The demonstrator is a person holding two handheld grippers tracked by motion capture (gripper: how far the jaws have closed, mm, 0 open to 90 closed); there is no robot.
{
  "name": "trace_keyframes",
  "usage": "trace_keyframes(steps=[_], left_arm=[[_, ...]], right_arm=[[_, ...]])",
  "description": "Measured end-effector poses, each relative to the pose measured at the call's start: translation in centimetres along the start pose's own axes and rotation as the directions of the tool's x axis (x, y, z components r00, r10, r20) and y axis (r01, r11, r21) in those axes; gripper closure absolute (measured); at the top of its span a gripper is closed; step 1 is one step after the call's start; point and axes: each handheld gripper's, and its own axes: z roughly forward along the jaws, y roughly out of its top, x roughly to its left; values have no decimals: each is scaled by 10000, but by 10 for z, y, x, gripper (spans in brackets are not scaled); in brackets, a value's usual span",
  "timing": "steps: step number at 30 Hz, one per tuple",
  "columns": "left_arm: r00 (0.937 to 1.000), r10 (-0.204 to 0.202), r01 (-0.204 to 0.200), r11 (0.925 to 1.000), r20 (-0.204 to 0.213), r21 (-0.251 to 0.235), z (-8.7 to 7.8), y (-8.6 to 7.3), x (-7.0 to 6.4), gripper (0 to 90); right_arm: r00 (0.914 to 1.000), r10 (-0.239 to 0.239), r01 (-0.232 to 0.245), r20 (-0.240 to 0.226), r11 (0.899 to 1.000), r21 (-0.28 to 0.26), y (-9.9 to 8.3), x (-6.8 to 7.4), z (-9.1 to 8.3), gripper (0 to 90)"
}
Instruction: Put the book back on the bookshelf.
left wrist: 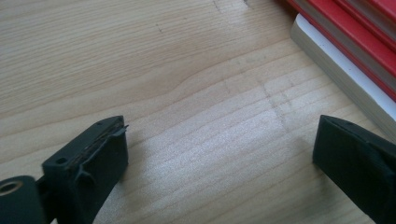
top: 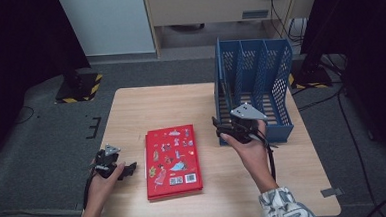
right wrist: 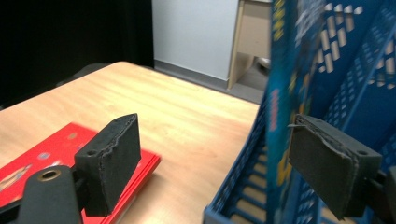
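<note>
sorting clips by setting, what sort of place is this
Probably a lab or studio set up for recording, not a home: black curtains at the sides, hazard-striped stand bases on grey carpet, loose cables, and one small table with books and a file rack.

On the worktop (top: 131, 106), red books (top: 172, 161) lie between the left hand-held gripper (top: 129, 169) and the right hand-held gripper (top: 217, 127), which sits beside a blue file rack (top: 258, 60).

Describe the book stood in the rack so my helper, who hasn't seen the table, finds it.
On the wooden table, find the blue perforated plastic file rack at the far right. In its leftmost slot stands a thin blue-covered book, upright, unlike the red books lying flat.
</note>
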Motion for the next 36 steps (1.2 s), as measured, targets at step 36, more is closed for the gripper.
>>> trace_keyframes(steps=[36], left_arm=[[9629, 1103, -798, 9882, 2463, -1305, -20, 21, -71, 273]], right_arm=[[9101, 239, 936, -4138, 9607, 2614, -98, 90, 10, 203]])
